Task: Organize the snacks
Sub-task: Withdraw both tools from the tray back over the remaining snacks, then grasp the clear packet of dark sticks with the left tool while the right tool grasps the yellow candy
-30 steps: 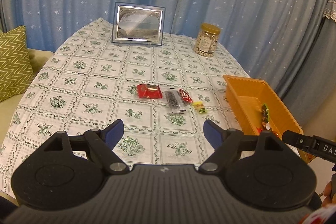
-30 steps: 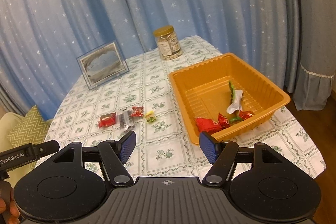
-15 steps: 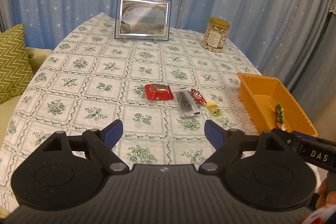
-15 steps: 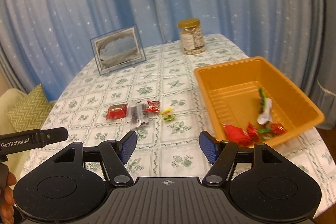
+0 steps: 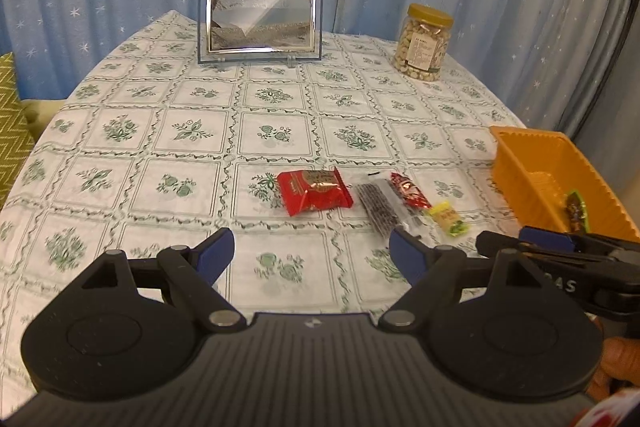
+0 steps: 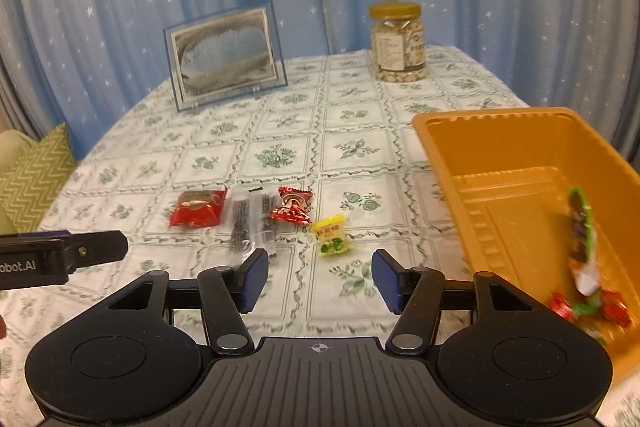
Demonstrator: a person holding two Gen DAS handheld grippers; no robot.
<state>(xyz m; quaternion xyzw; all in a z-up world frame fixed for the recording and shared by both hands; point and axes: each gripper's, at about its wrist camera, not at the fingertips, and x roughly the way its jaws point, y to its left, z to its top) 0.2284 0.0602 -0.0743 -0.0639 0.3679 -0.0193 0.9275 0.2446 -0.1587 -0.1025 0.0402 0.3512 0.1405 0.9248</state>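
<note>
Green-flowered cloth covers the table (image 5: 192,131), blue starred curtains (image 6: 120,7) behind. Four snacks lie in a row: the yellow candy (image 6: 331,235) sits at twelve o'clock, just ahead of the right gripper (image 6: 316,277), whose empty jaws have just been closing. The left gripper (image 5: 310,255) gapes wide, red packet (image 5: 314,190) at twelve. An orange tray (image 6: 520,147) sits at three o'clock.

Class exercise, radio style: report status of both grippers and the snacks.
Left gripper open, empty. Right gripper open, empty, jaws just been closing. Four wrapped snacks, small yellow packet nearest, loose beside orange plastic tray. Nothing in the way.
</note>
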